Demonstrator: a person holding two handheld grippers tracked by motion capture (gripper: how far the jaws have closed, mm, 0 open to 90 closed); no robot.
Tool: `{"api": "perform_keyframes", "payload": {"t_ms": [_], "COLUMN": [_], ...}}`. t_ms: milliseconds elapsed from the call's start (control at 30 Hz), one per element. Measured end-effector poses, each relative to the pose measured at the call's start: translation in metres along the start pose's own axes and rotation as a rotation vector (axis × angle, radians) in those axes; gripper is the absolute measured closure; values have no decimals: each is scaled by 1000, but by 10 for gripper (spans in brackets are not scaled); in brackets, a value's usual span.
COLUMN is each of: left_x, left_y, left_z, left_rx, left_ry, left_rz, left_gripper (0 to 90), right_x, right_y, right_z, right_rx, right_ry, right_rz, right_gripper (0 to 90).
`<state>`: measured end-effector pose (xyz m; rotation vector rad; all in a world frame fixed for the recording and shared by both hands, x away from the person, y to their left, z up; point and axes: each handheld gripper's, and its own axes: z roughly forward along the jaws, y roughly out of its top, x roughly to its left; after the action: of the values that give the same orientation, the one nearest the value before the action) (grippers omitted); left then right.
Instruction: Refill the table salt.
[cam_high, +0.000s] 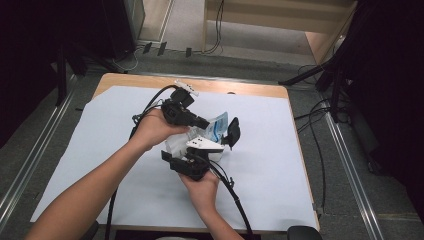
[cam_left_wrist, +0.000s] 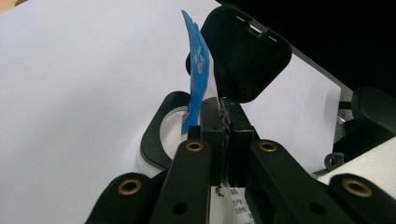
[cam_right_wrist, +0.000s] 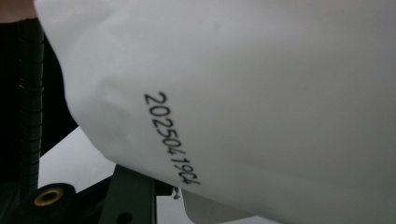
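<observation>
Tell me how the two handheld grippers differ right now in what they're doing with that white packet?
The left gripper has its jaws pinched tight on the thin blue-printed edge of the packet; the right gripper has its jaws wider, around the packet's bulky white body. In the high view the left gripper sits farther up the table and the right one nearer the person. Both are hand-held, black, and trail cables.

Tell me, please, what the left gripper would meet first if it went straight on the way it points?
Probably the open black lid, just beyond the left gripper, which is shut on the blue-and-white packet; depth is hard to judge.
</observation>
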<state>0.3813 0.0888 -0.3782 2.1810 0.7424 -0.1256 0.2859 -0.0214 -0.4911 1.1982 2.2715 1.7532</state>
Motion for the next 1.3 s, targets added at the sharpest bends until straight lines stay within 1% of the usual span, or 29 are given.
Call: {"api": "perform_keyframes", "payload": {"t_ms": [133,333,467,533,600,633,667,833,900,933,967,1200,1233,1300], "left_x": [0,-2,-4,-4,-4,-4,-3,0,1,2,2,-1,-2,-2], "left_y": [-1,-2,-3,-4,-4,-5,-5,-9,-10,-10,-10,-11,-11,-11], "left_z": [-3,-8,-13,-15,-17,-18,-19,-24,-25,-26,-26,-32,-33,-36], "left_rx": [-1,-9,-26,-32,-31,-33,-39,-62,-66,-67,-70,-73,-75,-75], "left_ry": [3,-1,-6,-5,-5,3,-4,-6,-17,-12,-18,-26,-18,-26], "left_rz": [2,18,25,26,28,27,23,4,2,2,0,9,10,13], "left_gripper": [900,900,900,900,900,900,900,900,900,900,900,900,900,900], "right_x": [-1,-2,-2,-4,-4,-5,-5,-5,-5,-5,-5,-7,-7,-7], "right_y": [-1,-4,-5,-5,-5,-6,-6,-6,-7,-8,-9,-9,-9,-10], "right_z": [1,2,2,2,2,2,3,1,1,1,0,-1,-1,-2], "right_rx": [7,1,4,5,10,12,12,9,9,7,7,3,3,0], "right_ry": [5,-6,-8,-11,-11,-11,-12,-25,-32,-33,-35,-47,-49,-51], "right_rz": [-2,-18,-12,-18,-13,-14,-15,-20,-18,-18,-17,-13,-13,-14], "right_gripper": [583,584,592,595,594,595,594,584,586,587,588,589,589,589]}}
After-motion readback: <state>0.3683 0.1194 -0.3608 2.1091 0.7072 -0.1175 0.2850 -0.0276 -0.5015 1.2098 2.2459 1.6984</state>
